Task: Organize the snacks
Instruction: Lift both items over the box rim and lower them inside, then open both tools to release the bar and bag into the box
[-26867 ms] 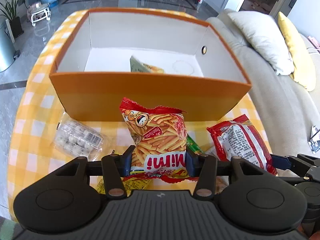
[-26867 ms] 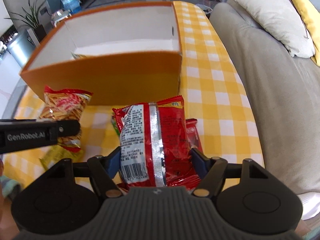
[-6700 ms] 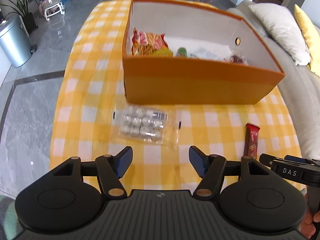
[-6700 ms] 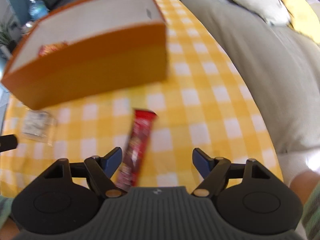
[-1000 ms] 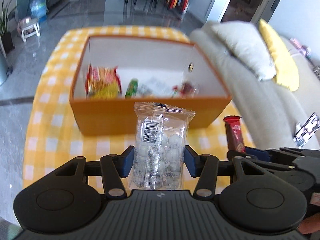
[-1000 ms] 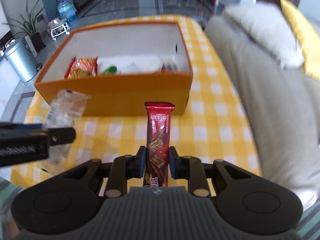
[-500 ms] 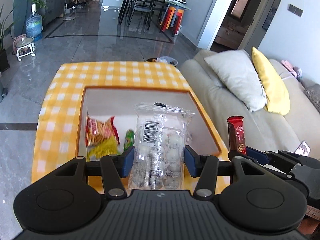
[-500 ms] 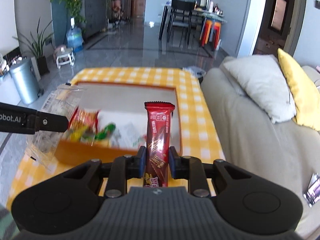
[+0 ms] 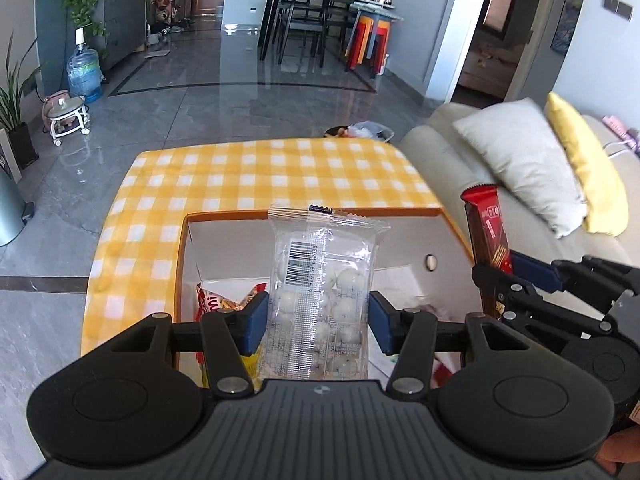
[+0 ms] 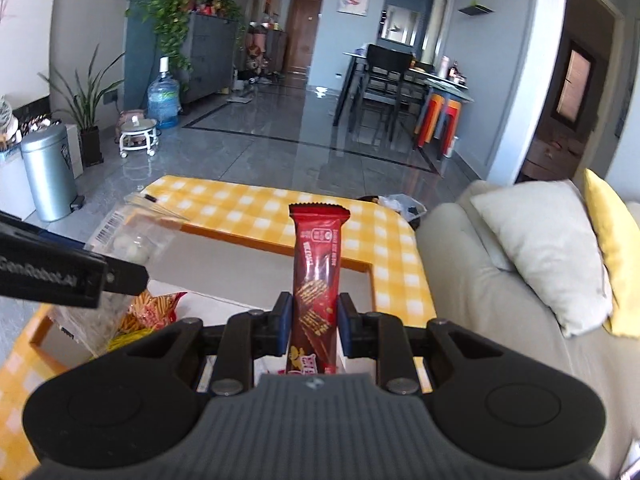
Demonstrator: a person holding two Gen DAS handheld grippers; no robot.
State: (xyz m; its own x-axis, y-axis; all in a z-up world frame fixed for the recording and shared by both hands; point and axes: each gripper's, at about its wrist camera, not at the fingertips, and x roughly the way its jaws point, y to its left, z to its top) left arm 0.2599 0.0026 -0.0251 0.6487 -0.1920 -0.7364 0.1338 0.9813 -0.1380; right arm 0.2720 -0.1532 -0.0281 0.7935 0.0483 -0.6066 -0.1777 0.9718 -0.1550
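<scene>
My left claw (image 9: 318, 320) grips a clear bag of white candy balls (image 9: 320, 300), holding it upright over the open orange box (image 9: 180, 248) on the yellow-checked tabletop (image 9: 240, 172). My right claw (image 10: 314, 326) is clamped on a red chocolate bar (image 10: 318, 268), also upright above the box. Inside the box I see a bag of snack sticks (image 10: 150, 312) near its left wall.

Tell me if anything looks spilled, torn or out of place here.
Nothing stands out. The left gripper holds the clear bag of white balls and the right gripper the red bar, both intact, above the orange box.
</scene>
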